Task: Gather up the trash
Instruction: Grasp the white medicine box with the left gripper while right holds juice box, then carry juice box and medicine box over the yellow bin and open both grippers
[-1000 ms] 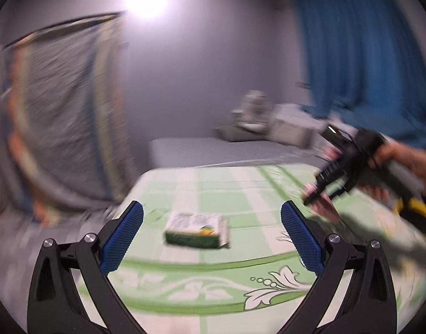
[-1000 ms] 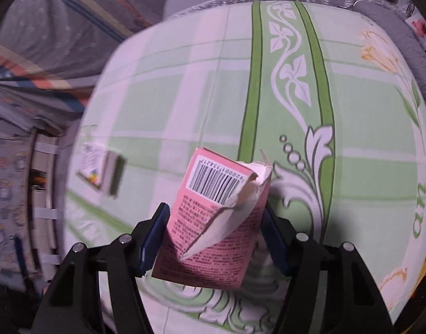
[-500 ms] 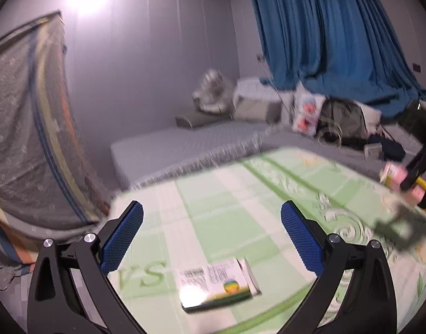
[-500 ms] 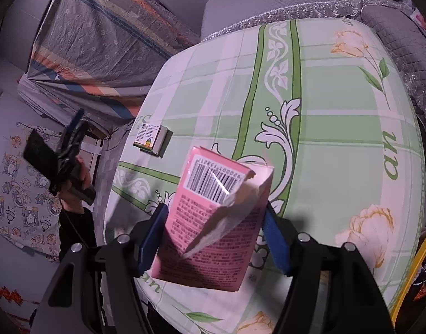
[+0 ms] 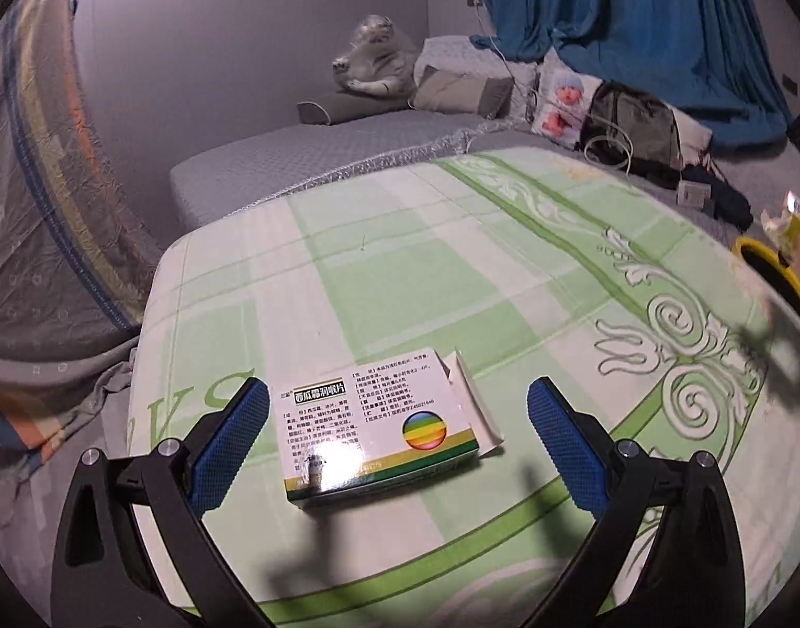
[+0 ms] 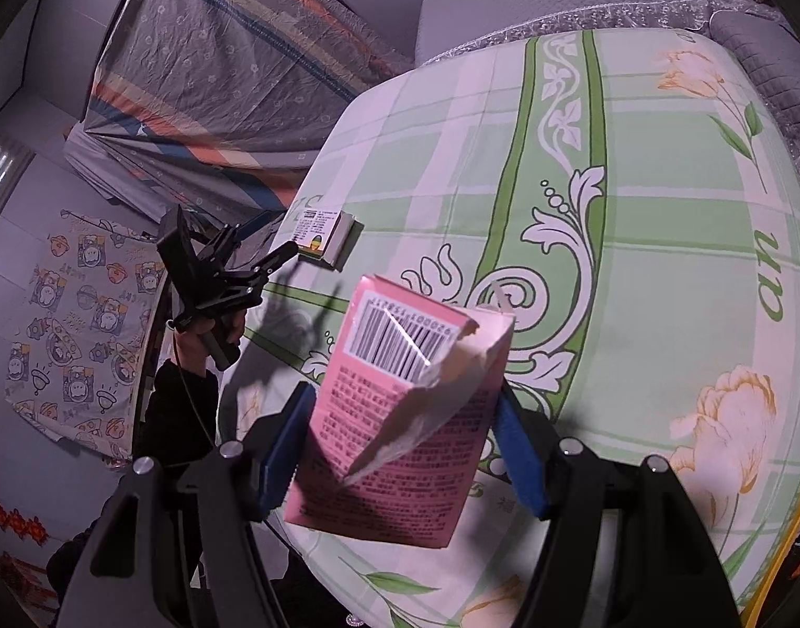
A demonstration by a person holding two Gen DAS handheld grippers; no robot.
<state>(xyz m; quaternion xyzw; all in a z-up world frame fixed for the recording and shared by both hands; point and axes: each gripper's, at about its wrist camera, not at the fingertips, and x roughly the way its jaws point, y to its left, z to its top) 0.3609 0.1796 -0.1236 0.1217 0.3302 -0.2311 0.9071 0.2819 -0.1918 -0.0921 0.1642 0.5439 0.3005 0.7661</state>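
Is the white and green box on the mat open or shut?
Open at one end: the box lies flat on the mat, its end flap sticking out.

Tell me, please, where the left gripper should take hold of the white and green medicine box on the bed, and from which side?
Grip the medicine box across its short ends, coming down from above. It lies flat between the open left gripper pads; keep clear of the loose end flap.

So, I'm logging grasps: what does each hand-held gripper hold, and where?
Right hand-held gripper: pink carton, clamped by its two sides. Left hand-held gripper: nothing.
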